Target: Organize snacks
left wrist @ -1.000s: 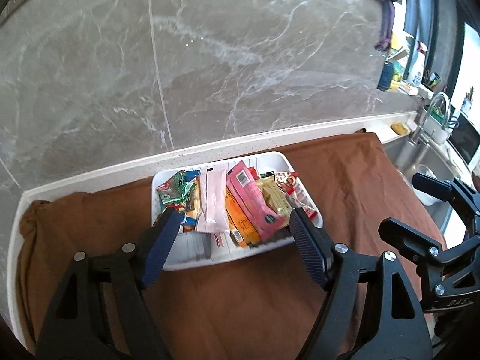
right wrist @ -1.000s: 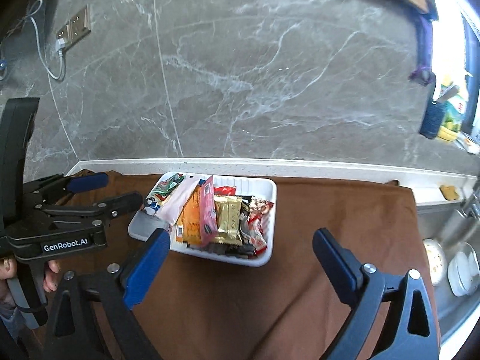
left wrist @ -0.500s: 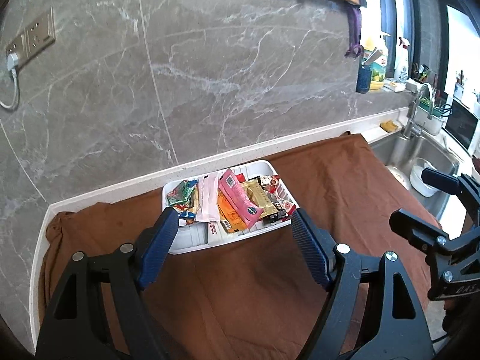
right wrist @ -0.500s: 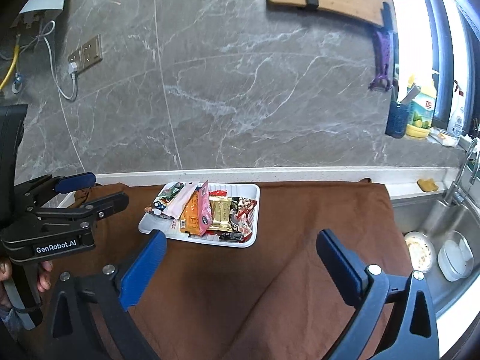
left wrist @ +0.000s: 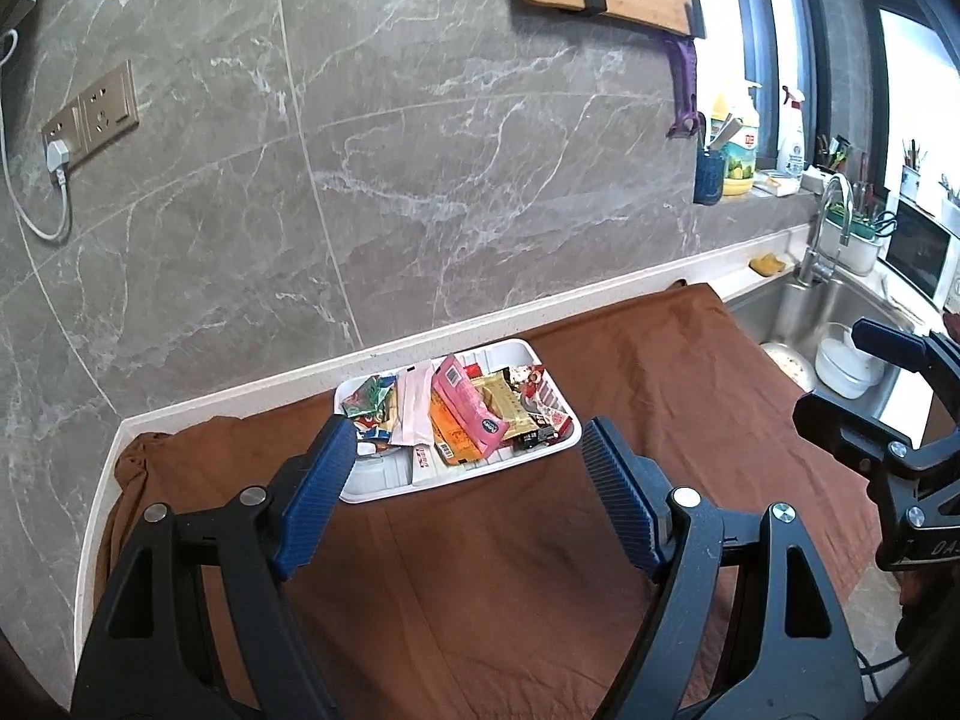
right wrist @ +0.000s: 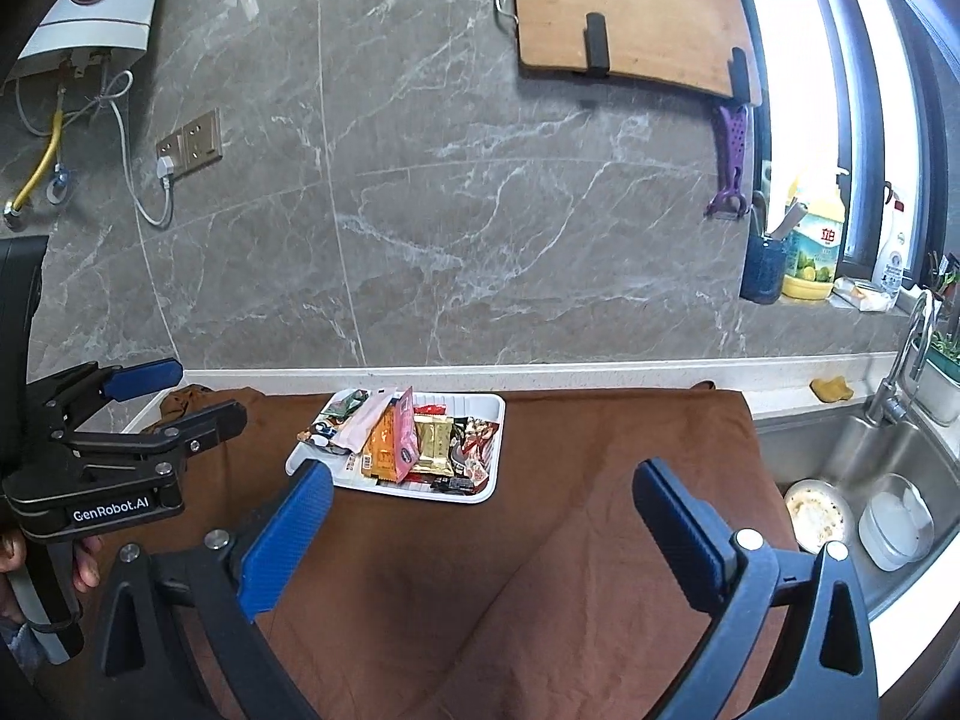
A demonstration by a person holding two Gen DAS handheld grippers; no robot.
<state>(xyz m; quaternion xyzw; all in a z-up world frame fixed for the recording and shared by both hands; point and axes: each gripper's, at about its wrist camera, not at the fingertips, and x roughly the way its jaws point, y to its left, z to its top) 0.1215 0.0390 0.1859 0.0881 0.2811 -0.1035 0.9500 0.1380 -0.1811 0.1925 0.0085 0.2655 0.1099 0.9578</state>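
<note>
Left claw (left wrist: 468,492) and right claw (right wrist: 480,534) both spread, holding nothing, above the brown-clothed tabletop (right wrist: 600,480) (white snack tray (right wrist: 493,474) full).

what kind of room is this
Most likely a home kitchen. A stainless sink with a faucet sits at the right end of the counter, a wooden cutting board hangs on the grey marble-look wall, and a bottle of dish soap stands on the window ledge.
</note>
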